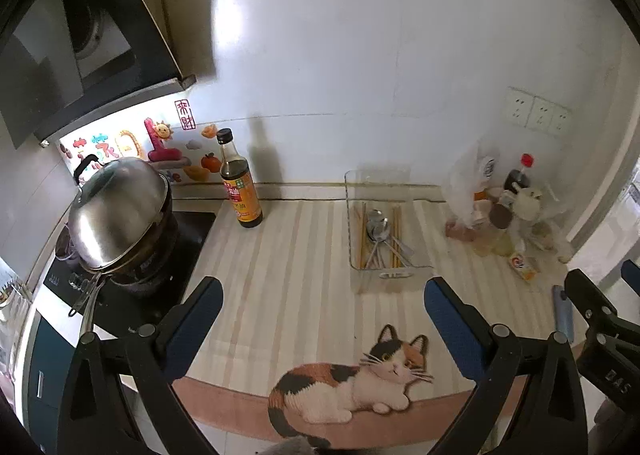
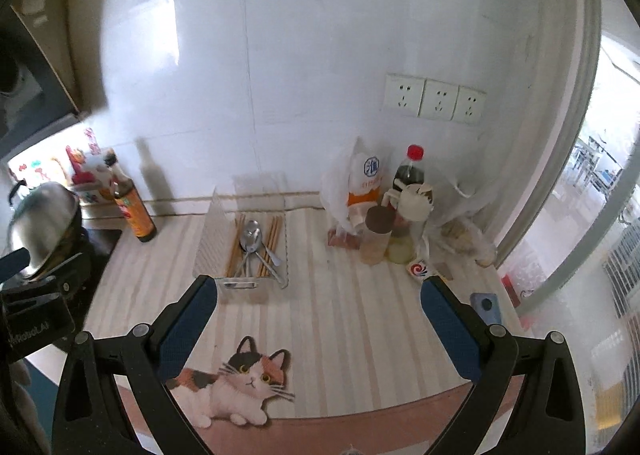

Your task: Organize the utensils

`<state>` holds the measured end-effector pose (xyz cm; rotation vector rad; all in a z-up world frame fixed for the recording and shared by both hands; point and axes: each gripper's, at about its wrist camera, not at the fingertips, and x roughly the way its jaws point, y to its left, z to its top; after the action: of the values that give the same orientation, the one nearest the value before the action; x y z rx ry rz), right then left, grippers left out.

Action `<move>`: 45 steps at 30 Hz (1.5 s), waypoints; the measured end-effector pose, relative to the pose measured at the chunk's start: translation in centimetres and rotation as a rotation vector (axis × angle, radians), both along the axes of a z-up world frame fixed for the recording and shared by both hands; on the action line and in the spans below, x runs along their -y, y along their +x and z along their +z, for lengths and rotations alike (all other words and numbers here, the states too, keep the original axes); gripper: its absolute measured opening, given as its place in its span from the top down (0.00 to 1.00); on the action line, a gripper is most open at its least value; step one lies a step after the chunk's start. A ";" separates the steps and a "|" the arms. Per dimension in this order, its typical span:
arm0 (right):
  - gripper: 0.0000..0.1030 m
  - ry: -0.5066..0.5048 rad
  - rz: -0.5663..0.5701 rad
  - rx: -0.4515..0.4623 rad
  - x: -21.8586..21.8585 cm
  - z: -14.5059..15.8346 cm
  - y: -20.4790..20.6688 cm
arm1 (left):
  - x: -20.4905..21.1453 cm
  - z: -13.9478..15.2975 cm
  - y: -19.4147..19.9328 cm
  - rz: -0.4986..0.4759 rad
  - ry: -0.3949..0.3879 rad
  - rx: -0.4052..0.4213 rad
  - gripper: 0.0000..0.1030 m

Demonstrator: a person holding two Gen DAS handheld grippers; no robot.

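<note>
Above the table [image 1: 280, 255], both grippers, left [image 1: 322, 303] and right [image 2: 318, 303], hover level, jaws wide apart and empty, near the tray [image 2: 244, 283].

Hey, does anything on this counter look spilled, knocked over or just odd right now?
Nothing looks spilled or toppled. The one untidy spot is the clear plastic tray: the metal spoons lie fanned across the wooden chopsticks rather than sorted. The dark sauce bottle stands upright.
</note>
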<state>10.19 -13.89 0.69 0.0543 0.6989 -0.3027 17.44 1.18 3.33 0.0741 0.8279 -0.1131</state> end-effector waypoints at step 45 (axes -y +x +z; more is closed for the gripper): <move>0.00 0.002 0.039 -0.032 -1.1 3.6 -1.6 | 0.5 2.1 -0.7 0.054 0.027 -0.059 0.00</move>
<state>8.61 -12.75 4.32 0.0377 0.7315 -0.2663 16.71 0.71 5.48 0.0738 0.8903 -0.0531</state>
